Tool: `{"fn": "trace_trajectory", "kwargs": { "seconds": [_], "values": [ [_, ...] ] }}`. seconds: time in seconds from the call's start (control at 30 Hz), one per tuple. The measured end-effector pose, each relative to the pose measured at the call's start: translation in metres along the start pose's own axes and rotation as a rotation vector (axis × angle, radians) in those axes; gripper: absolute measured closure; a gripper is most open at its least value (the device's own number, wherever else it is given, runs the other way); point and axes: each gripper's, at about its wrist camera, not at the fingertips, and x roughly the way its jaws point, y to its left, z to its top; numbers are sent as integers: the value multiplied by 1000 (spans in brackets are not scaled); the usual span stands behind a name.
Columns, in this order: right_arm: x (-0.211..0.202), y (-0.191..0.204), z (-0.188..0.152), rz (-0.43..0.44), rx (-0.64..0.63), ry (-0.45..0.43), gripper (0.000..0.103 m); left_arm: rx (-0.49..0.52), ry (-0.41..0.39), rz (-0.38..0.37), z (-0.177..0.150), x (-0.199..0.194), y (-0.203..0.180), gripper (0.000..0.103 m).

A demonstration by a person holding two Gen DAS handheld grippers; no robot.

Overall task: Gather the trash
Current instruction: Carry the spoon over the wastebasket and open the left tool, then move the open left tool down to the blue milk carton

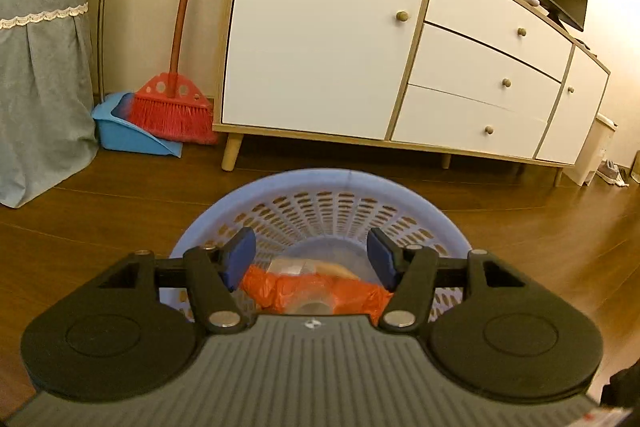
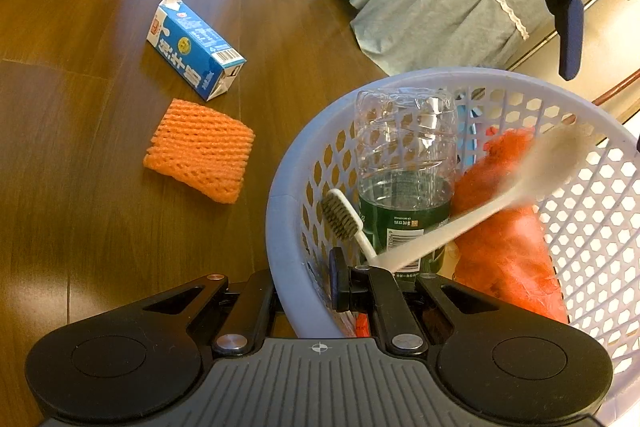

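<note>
- Right gripper (image 2: 352, 283) sits at the near rim of a pale lavender perforated basket (image 2: 280, 227); its jaws stand close together, but their tips are partly hidden, so I cannot tell whether they grip anything.
- Just beyond those jaws, a white toothbrush (image 2: 440, 227) lies inside the basket, its dark bristles toward the near wall and its handle blurred toward the far side.
- Beside the toothbrush, a clear plastic bottle (image 2: 406, 163) with a green label lies in the basket, touching an orange crumpled wrapper (image 2: 508, 239).
- On the wooden floor (image 2: 80, 207) to the left of the basket lies an orange foam net sleeve (image 2: 200, 151).
- Farther off on the floor lies a blue and white milk carton (image 2: 196, 49), on its side, its top torn open.
- Left gripper (image 1: 312, 259) hovers above the same basket (image 1: 320, 187), its blue pads (image 1: 240, 255) spread wide with nothing between them; it also shows at the top right of the right wrist view.
- Behind the basket stands a white cabinet (image 1: 320, 39) on wooden legs.
- Left of the cabinet, a red broom (image 1: 172, 111) leans against the wall beside a blue dustpan (image 1: 120, 135).
- A grey-green curtain (image 1: 40, 67) hangs at the far left.
</note>
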Motion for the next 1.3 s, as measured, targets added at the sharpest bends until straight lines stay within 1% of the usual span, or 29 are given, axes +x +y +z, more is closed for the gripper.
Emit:
{"fn": "trace_trajectory", "kwargs": {
  "seconds": [0.43,0.77,0.9,1.07,1.17,1.23,1.3],
  "values": [
    [1,0,2,0,-5,2,98,-14,34,78,-28,-36,33,46],
    [1,0,1,0,-5,1,98,-63,74,182,-65,-77,74,46],
    [1,0,1,1,-4,1,98,-60,119,244,-88,-96,93,46],
    [1,-1,1,1,-7,2,98,-95,182,330,-125,-113,114,46],
    [1,-1,0,0,-10,3,98,-138,206,357,-149,-120,122,46],
    [1,-1,0,-1,-11,4,98,-144,217,373,-162,-121,123,43],
    [2,-1,0,-2,-10,5,98,-143,243,380,-175,-121,123,43]
  ]
}}
